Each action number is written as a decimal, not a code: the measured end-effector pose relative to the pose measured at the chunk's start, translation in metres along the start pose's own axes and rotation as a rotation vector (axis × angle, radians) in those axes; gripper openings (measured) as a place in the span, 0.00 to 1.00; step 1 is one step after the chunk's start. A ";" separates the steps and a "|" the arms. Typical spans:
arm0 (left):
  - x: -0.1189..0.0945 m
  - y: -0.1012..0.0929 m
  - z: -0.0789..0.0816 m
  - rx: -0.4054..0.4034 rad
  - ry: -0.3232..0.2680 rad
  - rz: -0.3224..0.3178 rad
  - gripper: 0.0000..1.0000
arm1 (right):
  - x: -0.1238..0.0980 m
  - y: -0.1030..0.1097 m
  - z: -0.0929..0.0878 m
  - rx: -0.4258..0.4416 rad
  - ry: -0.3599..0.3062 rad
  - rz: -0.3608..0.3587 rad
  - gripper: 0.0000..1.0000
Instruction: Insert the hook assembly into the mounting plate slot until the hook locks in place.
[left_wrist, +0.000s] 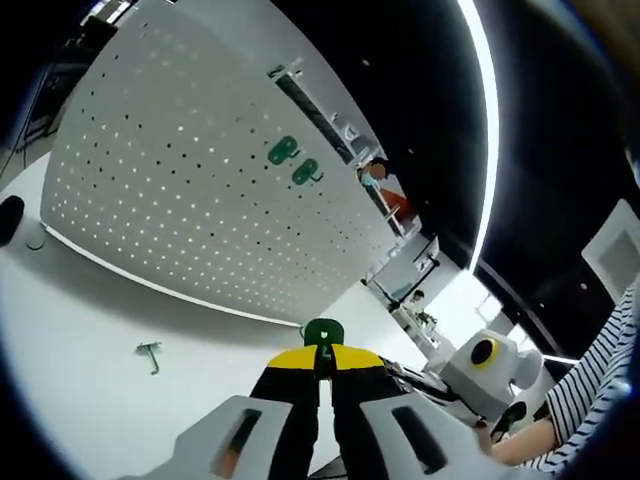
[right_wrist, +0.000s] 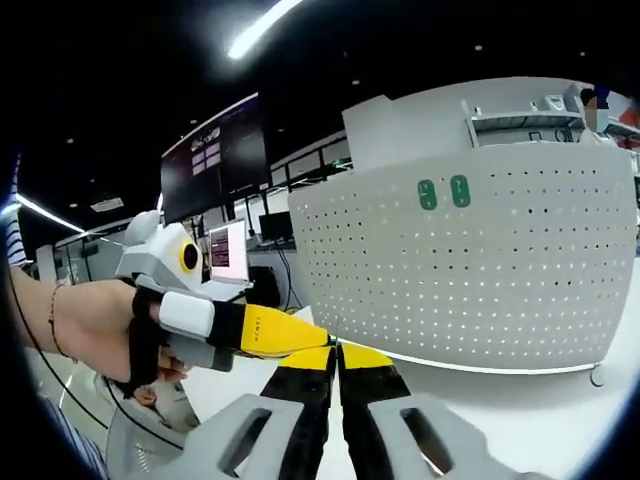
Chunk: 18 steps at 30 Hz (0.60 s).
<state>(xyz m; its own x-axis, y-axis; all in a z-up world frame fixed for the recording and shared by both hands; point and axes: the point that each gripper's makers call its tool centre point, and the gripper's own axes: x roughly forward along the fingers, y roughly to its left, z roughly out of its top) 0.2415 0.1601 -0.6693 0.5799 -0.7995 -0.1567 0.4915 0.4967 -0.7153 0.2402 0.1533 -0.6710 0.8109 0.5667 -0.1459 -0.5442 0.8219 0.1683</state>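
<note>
A white perforated mounting plate (left_wrist: 200, 190) is seen standing upright on a white counter (left_wrist: 90, 340) in the left gripper view. Two green hooks (left_wrist: 292, 161) are seen already seated side by side on the upper part of the plate. A further green hook assembly (left_wrist: 323, 331) is pinched between the yellow-and-black jaws of the left hand-held gripper (left_wrist: 322, 362), which are pressed together on it; the piece is held in the air, near the lower edge of the plate and apart from it. A small green part (left_wrist: 151, 354) is seen lying on the counter, to the left of the jaws in that view, well apart from the plate. A dark round object (left_wrist: 9, 217) is seen at the far left edge of the counter; its nature cannot be told.

In the right gripper view, the mounting plate (right_wrist: 470, 280) is shown with the two seated hooks (right_wrist: 443, 192) near its top. The jaws of the right hand-held gripper (right_wrist: 337, 360) are pressed together with nothing visible between them. The left hand-held gripper (right_wrist: 240, 330) is seen entering from the left, gripped by a person's hand (right_wrist: 95, 330), its yellow tip just beside the right jaws.
</note>
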 end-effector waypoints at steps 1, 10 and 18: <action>0.000 0.000 0.000 -0.002 0.000 0.001 0.02 | 0.000 0.000 0.000 -0.001 0.001 0.001 0.00; 0.001 0.003 0.002 -0.030 0.002 0.026 0.01 | 0.003 0.000 0.001 -0.010 0.007 0.008 0.00; -0.001 0.010 0.011 0.030 -0.023 0.099 0.01 | 0.000 0.000 0.009 -0.005 0.009 0.025 0.04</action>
<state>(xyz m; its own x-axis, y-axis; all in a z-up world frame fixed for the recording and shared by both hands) 0.2531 0.1696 -0.6686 0.6414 -0.7380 -0.2098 0.4498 0.5832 -0.6765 0.2421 0.1524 -0.6622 0.7950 0.5876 -0.1506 -0.5653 0.8078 0.1673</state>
